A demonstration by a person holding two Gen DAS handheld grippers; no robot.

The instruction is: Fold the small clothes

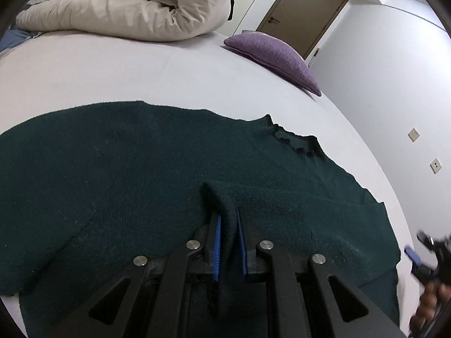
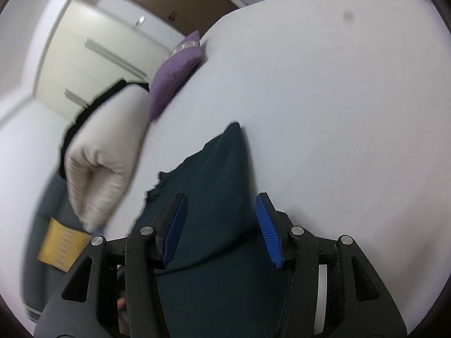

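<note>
1. The dark green sweater (image 1: pixel 141 174) lies on the bed (image 1: pixel 141 73); its near hem is cut off below the jaws.
2. Left gripper (image 1: pixel 229 225) clenches a sweater ridge.
3. Right gripper (image 2: pixel 221 225), blurred, hangs released, fabric between its jaws.

I am looking at a bed (image 1: pixel 169 67) under a pale sheet. A dark green sweater (image 1: pixel 112 169) is lying flat on its near part. A cream duvet (image 1: pixel 126 8) is sitting bunched at the far side, a purple cushion (image 1: pixel 276 56) resting at the edge.
</note>
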